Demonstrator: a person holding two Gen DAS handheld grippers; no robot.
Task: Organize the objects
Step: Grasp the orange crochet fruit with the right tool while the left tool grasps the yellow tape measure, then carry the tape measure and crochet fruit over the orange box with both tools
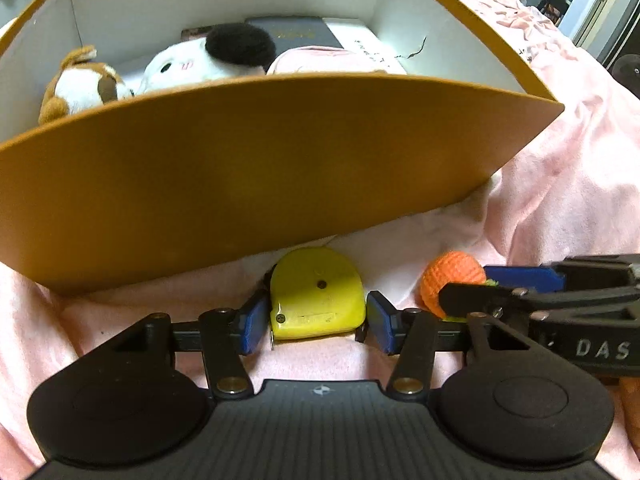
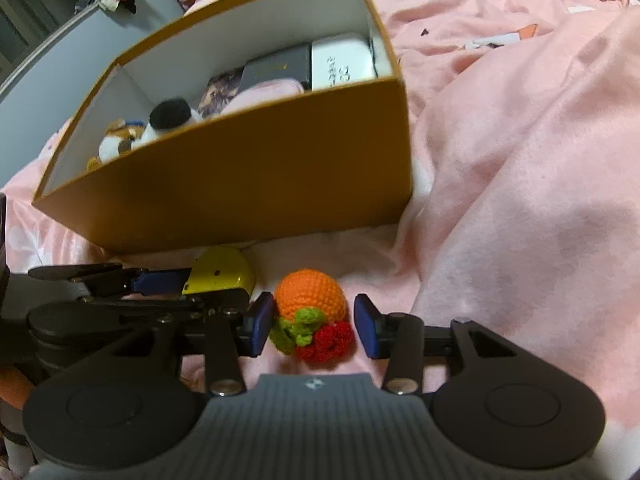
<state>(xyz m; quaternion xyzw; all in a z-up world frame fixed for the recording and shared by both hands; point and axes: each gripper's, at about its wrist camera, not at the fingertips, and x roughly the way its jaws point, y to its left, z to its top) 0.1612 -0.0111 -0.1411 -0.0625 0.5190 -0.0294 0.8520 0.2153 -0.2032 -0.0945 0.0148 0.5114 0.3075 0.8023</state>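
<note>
The left wrist view is showing the left gripper (image 1: 316, 322) with jaws apart around a yellow tape measure (image 1: 318, 294); contact is hard to judge. The right wrist view is showing the right gripper (image 2: 314, 326) straddling a crocheted orange (image 2: 312, 294), jaws apart. Both things are lying on a pink bed cover (image 2: 520, 200) before an orange box (image 2: 240, 184), whose wall is partly hiding plush toys (image 1: 84, 84).

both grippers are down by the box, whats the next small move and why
Probably close the left gripper on the yellow tape measure: it already lies between the open pads, and a small gap shows on each side.
</note>
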